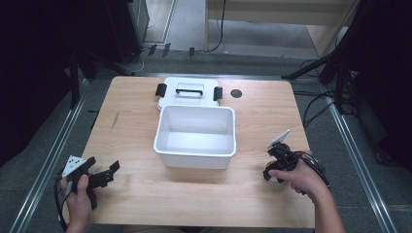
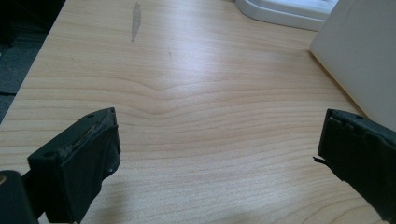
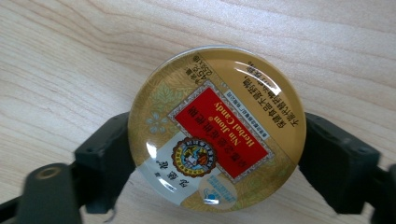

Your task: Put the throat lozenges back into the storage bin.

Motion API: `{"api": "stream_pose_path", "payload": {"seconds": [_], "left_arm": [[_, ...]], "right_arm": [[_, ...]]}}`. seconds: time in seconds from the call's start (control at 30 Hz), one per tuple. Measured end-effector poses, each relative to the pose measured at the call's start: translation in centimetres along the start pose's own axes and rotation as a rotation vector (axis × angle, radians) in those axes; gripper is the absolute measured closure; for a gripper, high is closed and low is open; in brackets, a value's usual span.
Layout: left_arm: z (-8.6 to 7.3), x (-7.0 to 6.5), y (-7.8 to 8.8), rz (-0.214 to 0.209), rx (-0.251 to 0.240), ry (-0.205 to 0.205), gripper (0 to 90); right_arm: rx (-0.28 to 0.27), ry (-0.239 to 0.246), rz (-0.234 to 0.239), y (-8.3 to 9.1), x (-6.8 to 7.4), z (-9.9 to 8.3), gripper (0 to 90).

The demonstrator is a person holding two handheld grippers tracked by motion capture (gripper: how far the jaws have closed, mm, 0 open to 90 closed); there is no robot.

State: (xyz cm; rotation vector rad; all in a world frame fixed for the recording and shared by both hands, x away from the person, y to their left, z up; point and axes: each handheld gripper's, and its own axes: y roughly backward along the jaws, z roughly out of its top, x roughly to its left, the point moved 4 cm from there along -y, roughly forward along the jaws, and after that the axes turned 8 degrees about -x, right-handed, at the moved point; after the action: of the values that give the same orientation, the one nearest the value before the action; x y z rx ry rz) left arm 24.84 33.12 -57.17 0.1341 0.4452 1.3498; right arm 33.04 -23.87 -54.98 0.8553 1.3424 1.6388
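Observation:
A round gold candy tin (image 3: 217, 128) with a red label lies flat on the wooden table (image 1: 136, 145). My right gripper (image 3: 219, 156) is shut on it, one black jaw pressing each side of its rim. In the high view that gripper (image 1: 273, 174) points down at the front right of the table, under the person's hand. My left gripper (image 1: 108, 174) is at the front left, open, its jaws wide apart in the left gripper view (image 2: 219, 144) with bare wood between them.
A white open bin (image 1: 196, 158) stands mid-table, its wall (image 2: 359, 56) close on the right in the left gripper view. Its white lid (image 1: 189, 90) with black latches lies flat behind it. A small black disc (image 1: 236, 93) sits near the far edge.

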Motion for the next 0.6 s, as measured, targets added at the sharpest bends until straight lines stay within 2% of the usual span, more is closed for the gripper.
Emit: {"api": "stream_pose_path", "payload": {"seconds": [0.23, 0.43, 0.57, 0.6], "left_arm": [[0.0, 0.0, 0.0, 0.001, 0.001, -0.002, 0.0], [0.0, 0.0, 0.0, 0.0, 0.001, -0.002, 0.0], [0.0, 0.0, 0.0, 0.002, 0.002, -0.002, 0.0], [0.0, 0.0, 0.0, 0.001, 0.002, -0.002, 0.0]], "right_arm": [[0.002, -0.006, 0.015, 0.0, -0.1, 0.1, 20.2], [-0.001, 0.015, 0.024, 0.1, -0.2, 0.1, 20.6], [-0.02, 0.011, 0.018, 0.8, -0.2, 0.5, 20.6], [-0.026, 0.024, 0.025, 1.2, -0.1, 0.7, 20.6]]}}
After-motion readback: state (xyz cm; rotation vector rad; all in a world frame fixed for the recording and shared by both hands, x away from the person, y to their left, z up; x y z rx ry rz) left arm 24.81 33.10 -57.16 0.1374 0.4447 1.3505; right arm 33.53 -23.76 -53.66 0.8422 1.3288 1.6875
